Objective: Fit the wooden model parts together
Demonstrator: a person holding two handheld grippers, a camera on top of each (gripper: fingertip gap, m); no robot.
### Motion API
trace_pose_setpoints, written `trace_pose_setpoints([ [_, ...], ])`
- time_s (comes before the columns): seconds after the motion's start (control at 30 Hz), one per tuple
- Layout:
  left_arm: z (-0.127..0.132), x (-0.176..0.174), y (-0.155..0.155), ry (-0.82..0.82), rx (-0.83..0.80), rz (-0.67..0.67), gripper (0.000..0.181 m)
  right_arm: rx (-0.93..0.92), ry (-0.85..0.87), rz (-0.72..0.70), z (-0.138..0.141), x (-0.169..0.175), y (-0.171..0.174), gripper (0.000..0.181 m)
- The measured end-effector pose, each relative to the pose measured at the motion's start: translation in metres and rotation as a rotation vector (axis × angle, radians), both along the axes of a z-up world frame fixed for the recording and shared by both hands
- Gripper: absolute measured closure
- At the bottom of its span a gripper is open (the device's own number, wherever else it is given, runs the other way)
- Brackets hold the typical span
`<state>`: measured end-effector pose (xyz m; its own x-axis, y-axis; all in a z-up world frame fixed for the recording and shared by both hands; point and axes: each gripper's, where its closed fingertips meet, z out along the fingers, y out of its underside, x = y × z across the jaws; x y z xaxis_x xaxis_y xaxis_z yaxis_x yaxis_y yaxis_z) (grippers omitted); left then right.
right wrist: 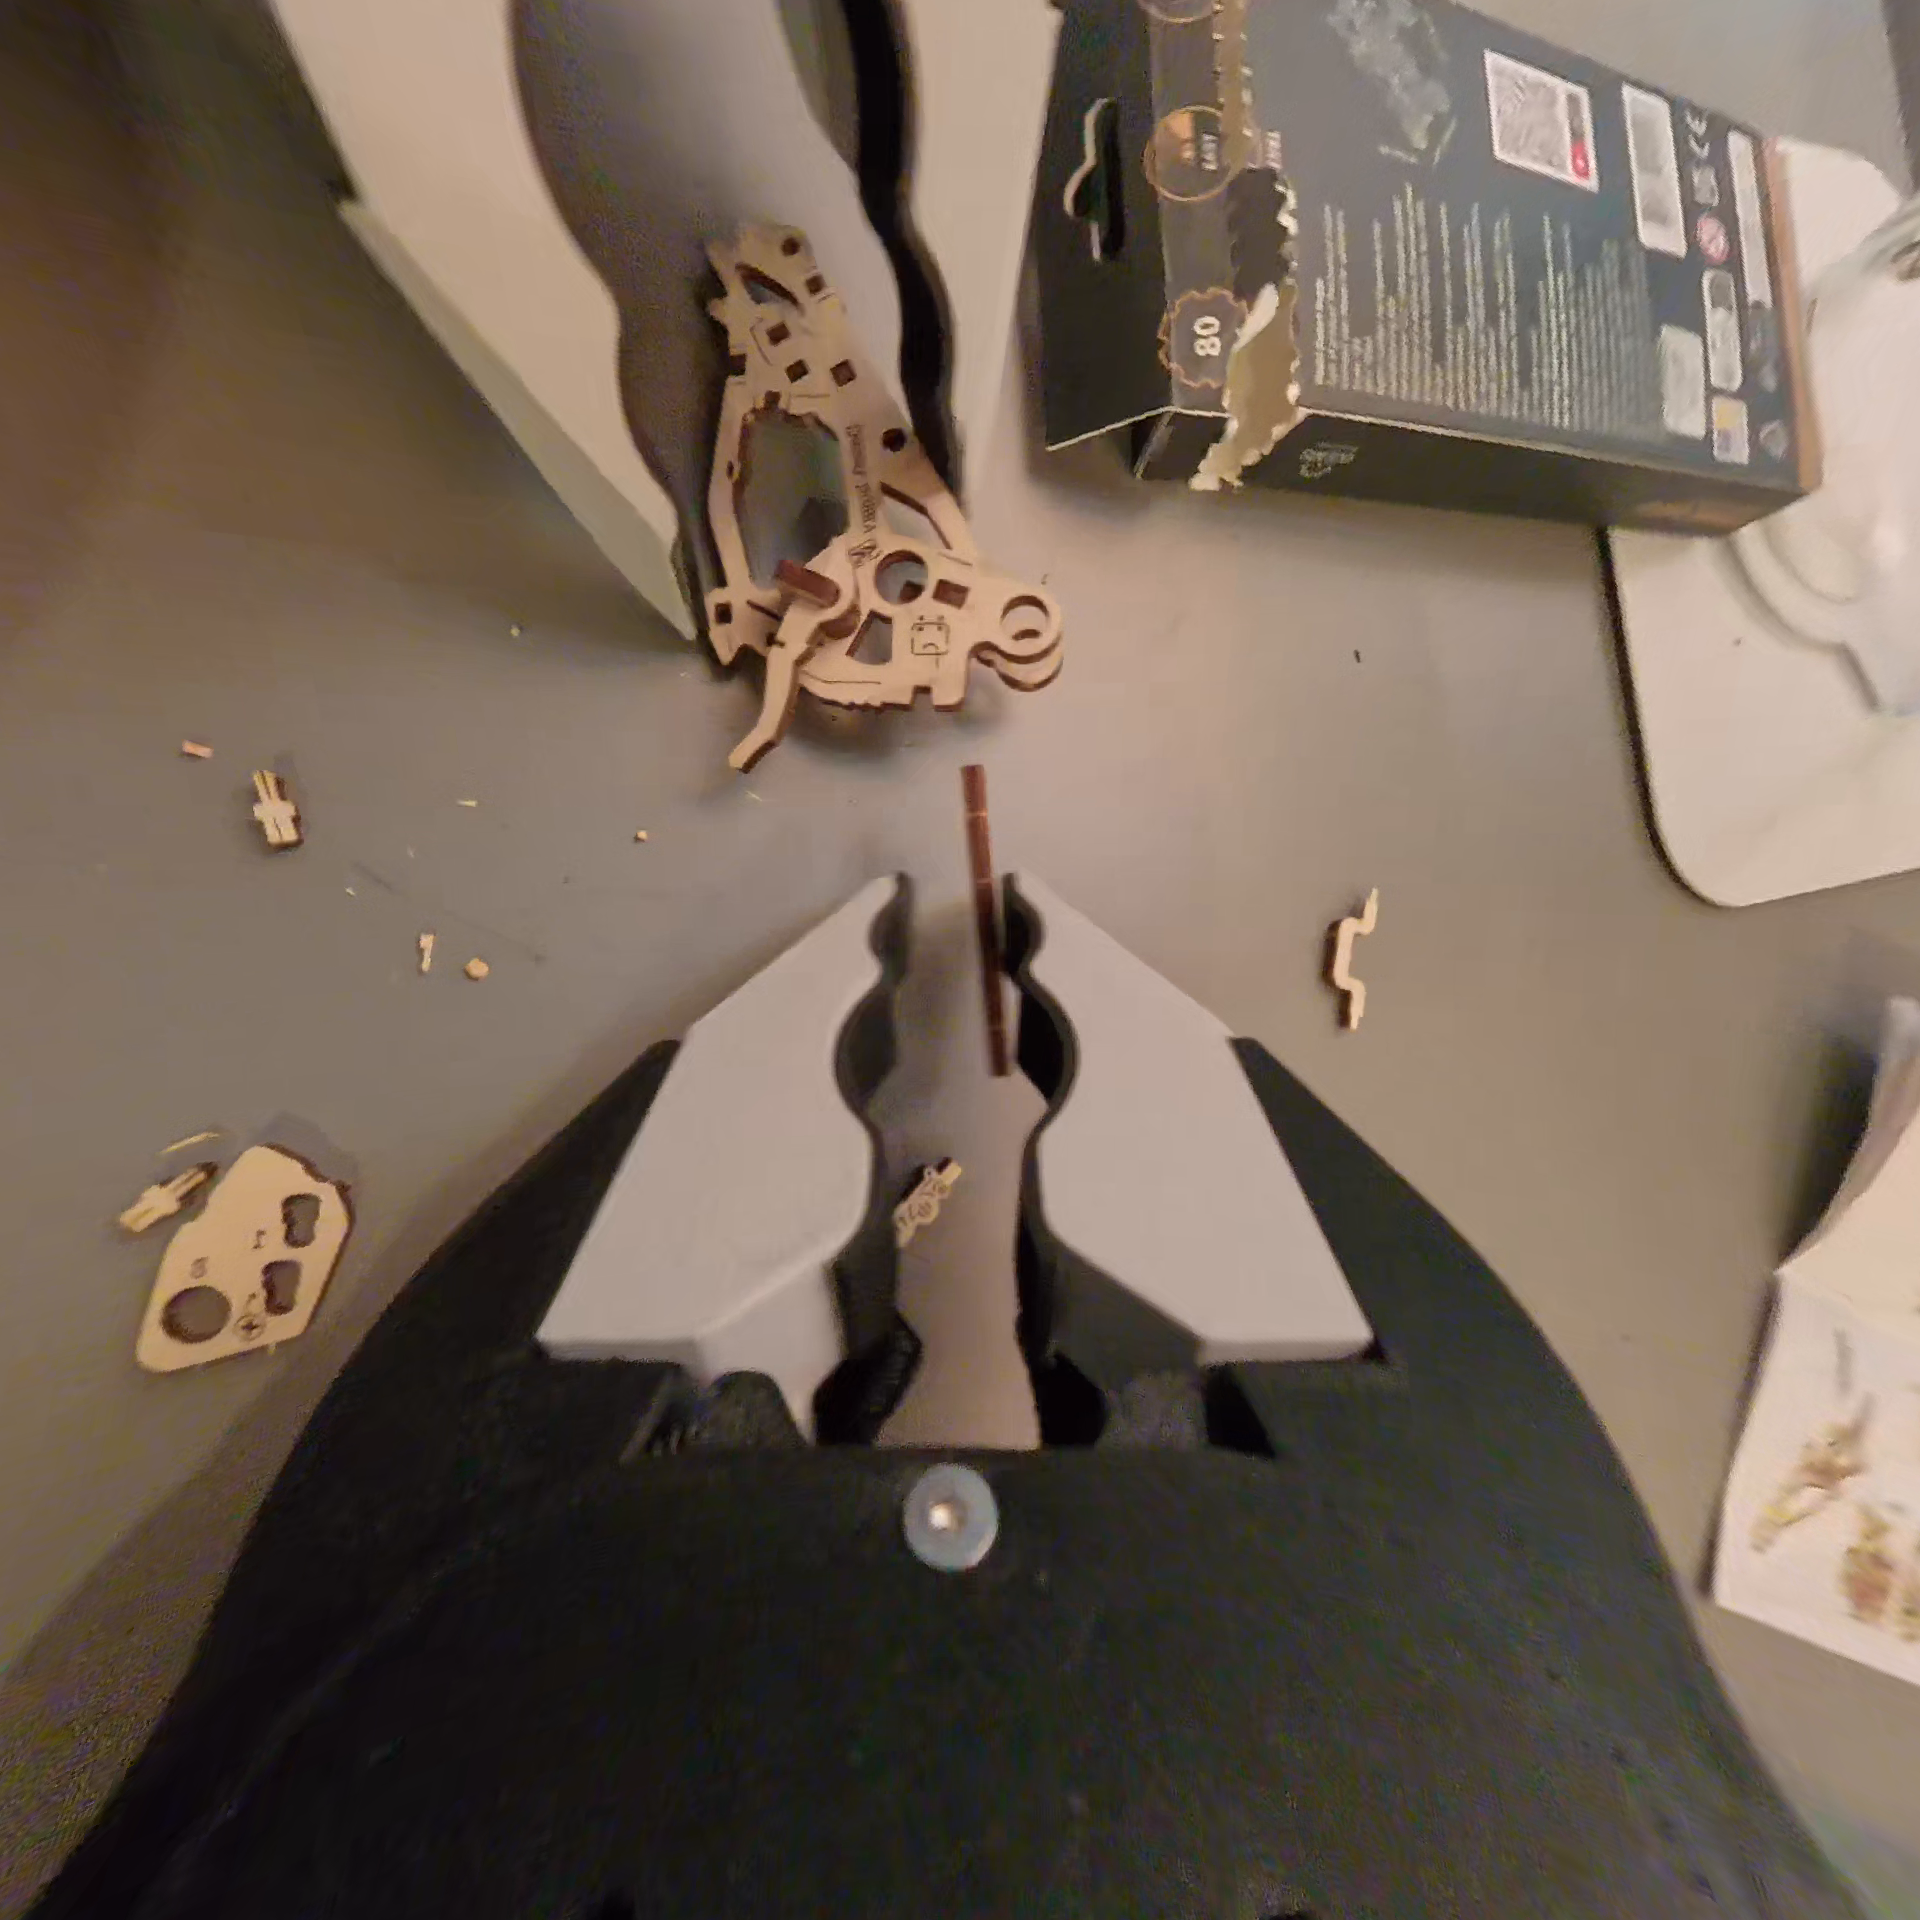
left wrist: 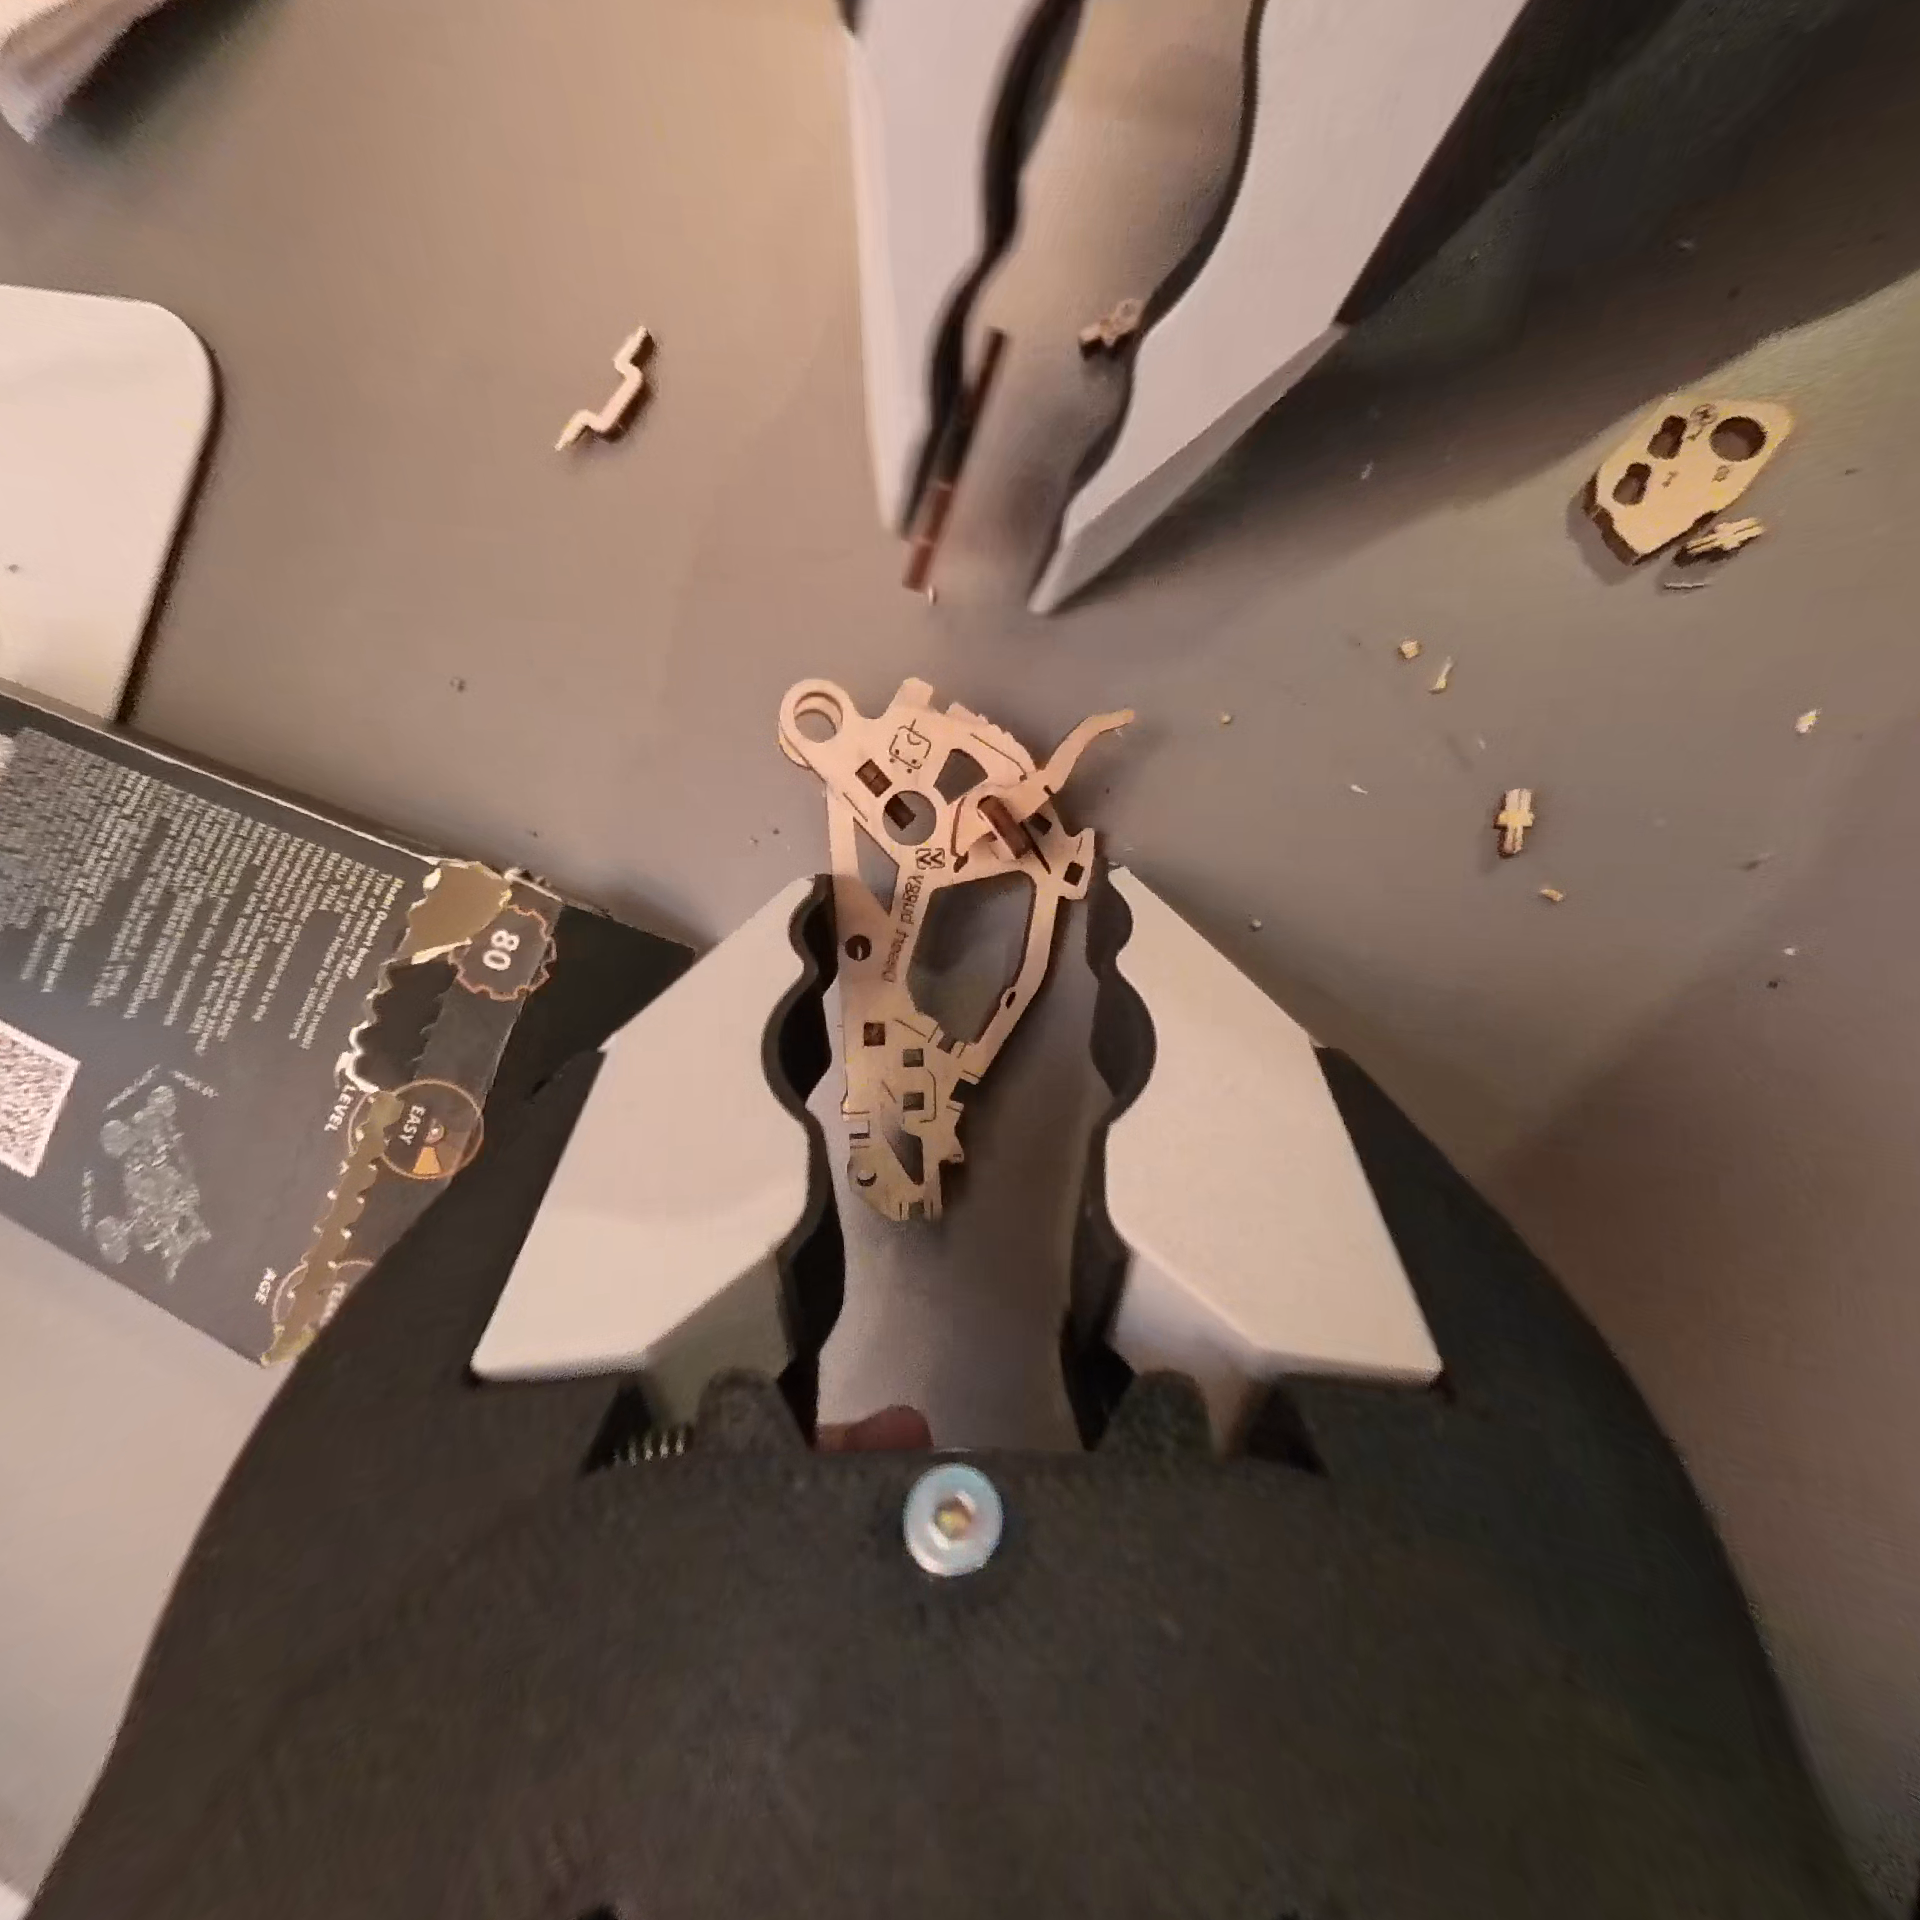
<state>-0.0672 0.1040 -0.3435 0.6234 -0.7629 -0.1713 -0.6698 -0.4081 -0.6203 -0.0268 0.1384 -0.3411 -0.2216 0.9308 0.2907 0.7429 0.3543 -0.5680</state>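
A flat wooden frame with cut-outs, a dark pin and a curved lever sits between the fingers of my left gripper. Its edges meet both pads, so the gripper is shut on it. The frame also shows in the right wrist view. My right gripper points at the frame from the opposite side, jaws a little apart. A thin dark stick lies along one pad and juts past the tips towards the frame; the other pad is clear of it. I cannot tell whether the stick rests on the table. The right gripper also shows in the left wrist view.
On the grey table lie a black torn box, a white mat, a holed wooden plate, a zigzag piece, a cross piece, a small piece between my right fingers, a booklet and wood crumbs.
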Motion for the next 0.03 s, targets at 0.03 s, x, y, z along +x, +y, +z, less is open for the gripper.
trace_pose_setpoints([
  [0.03,0.0002,0.0004,0.0,0.002,0.002,0.007,0.135,-0.044,0.008,-0.02,0.0023,0.0007,0.0012,0.149],
])
